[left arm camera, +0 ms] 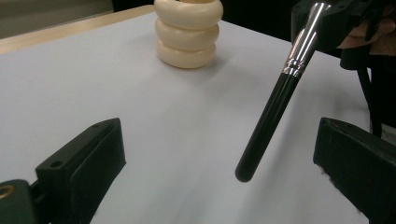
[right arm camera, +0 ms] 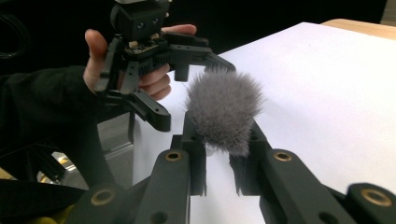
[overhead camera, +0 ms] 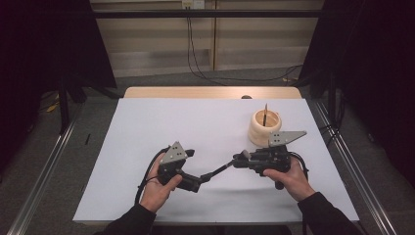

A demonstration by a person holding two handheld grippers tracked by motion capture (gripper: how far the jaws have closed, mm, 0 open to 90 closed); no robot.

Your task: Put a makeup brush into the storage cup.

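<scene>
A: Status on the brush (left arm camera: 280, 98)?
B: Right gripper (overhead camera: 241, 157) has it. Jaws pinch it at the head end; in the right gripper view the grey bristle tuft (right arm camera: 225, 112) sticks out just past the jaws.
A: Which way does it point?
B: In the high view the handle runs left and slightly near from the right gripper, toward the left gripper (overhead camera: 192, 169). Black handle, chrome ferrule up by the right jaws.
A: Left gripper gripping the handle?
B: No. Jaws spread wide. In the left gripper view the handle tip hangs between them, nearer one jaw, touching neither. Tip is off the worktop (overhead camera: 147, 127).
A: So one-handed hold.
B: Yes, the right gripper alone.
A: Where are the hands?
B: Both near the near edge of the worktop. Left hand (overhead camera: 157, 188) left of centre, right hand (overhead camera: 288, 176) right of centre. Grippers face each other, brush bridging the gap.
A: Anything else on the worktop?
B: Cream ribbed holder (overhead camera: 265, 126), stacked-ring shape, far right, just beyond the right gripper. One thin dark stick (overhead camera: 265, 113) stands in it, leaning a bit. Can't tell what it is.
A: Holder close to the brush?
B: Apart from it. In the left gripper view it sits far behind the handle.
A: Surface?
B: White sheet over a wooden top; wood shows at the far edge.
</scene>
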